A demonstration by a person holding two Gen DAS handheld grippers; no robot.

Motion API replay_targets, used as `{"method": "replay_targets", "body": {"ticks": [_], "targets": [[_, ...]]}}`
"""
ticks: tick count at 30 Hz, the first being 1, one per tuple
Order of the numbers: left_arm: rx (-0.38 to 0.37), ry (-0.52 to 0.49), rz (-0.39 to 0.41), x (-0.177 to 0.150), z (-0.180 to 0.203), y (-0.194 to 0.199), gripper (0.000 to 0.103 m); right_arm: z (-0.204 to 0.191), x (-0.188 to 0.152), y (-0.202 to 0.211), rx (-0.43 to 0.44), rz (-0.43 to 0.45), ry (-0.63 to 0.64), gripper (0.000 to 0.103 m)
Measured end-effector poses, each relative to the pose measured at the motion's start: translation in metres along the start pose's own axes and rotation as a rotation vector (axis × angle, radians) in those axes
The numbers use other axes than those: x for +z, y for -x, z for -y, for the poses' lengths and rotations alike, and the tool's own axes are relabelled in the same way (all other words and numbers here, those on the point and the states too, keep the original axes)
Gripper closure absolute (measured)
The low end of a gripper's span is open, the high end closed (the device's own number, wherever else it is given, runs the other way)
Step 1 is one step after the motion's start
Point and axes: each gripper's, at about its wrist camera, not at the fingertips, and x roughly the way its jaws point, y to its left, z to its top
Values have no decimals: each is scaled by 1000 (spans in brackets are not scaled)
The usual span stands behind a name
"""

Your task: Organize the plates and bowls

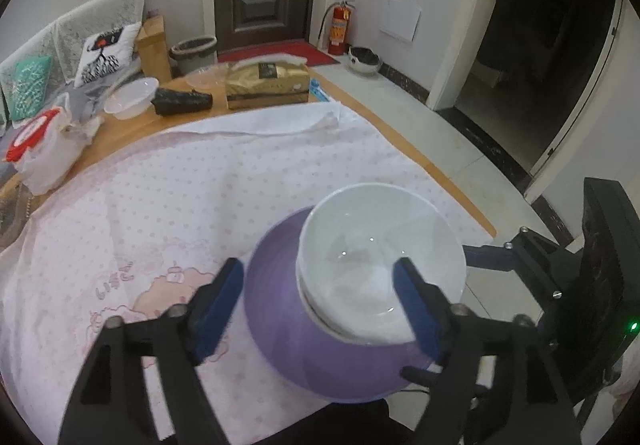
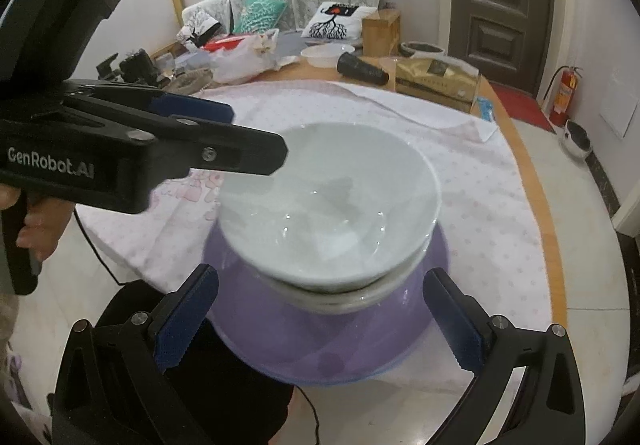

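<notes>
Two white bowls (image 1: 380,245) are nested together on a purple plate (image 1: 280,325), near the front edge of the table with the pink dotted cloth (image 1: 160,205). My left gripper (image 1: 319,265) is open above the stack. One pad hangs over the plate's left rim, the other over the top bowl's near rim, and neither presses on anything. In the right wrist view the bowls (image 2: 328,197) sit on the plate (image 2: 320,341). My right gripper (image 2: 322,275) is open wide, its pads on either side of the plate and holding nothing. The left gripper (image 2: 248,133) reaches in over the bowl's left rim.
At the table's far side stand a gold tissue box (image 1: 268,85), a black cup lying on its side (image 1: 184,101), a clear plastic bowl (image 1: 132,97) and a plastic bag with a red-lidded tub (image 1: 40,141). The table edge (image 1: 440,173) runs along the right. A hand (image 2: 36,221) holds the left gripper's handle.
</notes>
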Motion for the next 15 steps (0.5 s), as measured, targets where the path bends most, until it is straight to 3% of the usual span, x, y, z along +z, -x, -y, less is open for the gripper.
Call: {"method": "replay_targets", "body": {"ticks": [8,15], "targets": [[46,-4,74,-9,-5,32,2,-2,4,29,-37,72,-4,1],[115,33,125,-19,-15,54,1,-2,15,48,-94,151,-23,1]]}}
